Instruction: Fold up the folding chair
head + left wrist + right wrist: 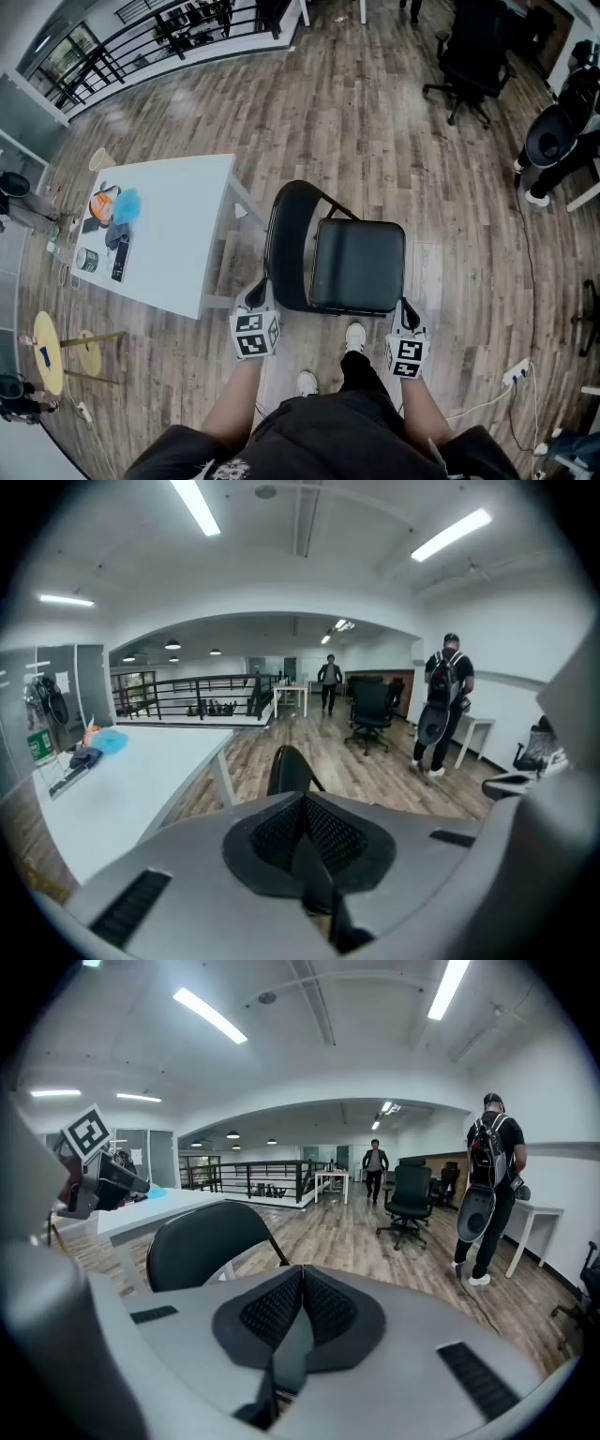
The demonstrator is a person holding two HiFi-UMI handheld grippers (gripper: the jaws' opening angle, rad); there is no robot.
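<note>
On the floor (pixel 375 112), just right of the table (pixel 178 234), the unfolded chair (pixel 356 262) is being flanked at its seat's near corners. The left tool (pixel 257 289) and right tool (pixel 405 307) are each being held just beside a corner, jaws pressed together with nothing gripped between them.

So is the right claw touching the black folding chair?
Cannot tell: in the head view the right claw overlaps the black folding chair at its seat corner.
</note>
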